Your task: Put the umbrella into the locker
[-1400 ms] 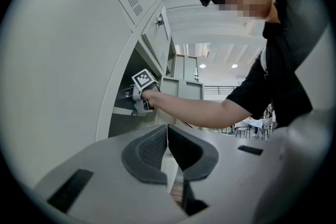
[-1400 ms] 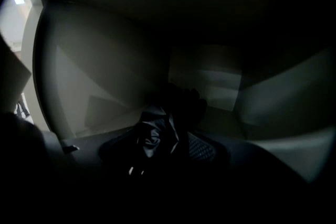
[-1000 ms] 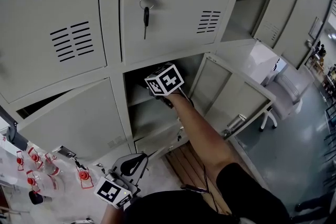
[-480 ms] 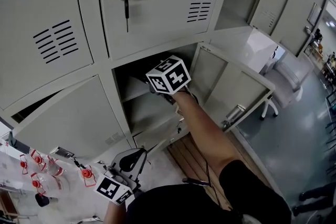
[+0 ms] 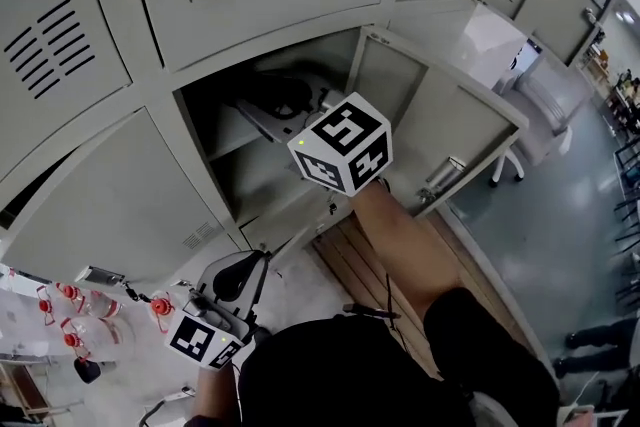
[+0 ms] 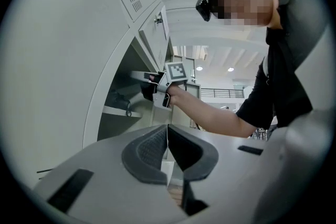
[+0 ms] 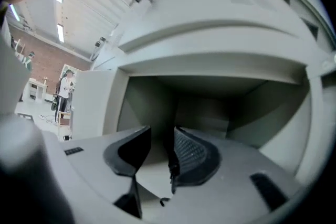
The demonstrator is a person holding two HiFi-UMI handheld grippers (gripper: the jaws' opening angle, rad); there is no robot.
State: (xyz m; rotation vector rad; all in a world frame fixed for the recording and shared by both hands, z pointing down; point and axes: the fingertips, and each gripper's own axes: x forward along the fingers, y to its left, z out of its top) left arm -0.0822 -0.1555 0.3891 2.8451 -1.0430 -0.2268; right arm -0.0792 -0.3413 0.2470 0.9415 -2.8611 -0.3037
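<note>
In the open locker something dark, perhaps the umbrella, lies on a shelf. The right claw, level, has just been closing, empty; left claw clenched.

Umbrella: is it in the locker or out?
In. The dark umbrella lies on the shelf inside the open locker, behind its swung-out door.

umbrella (dark) inside open locker
</note>
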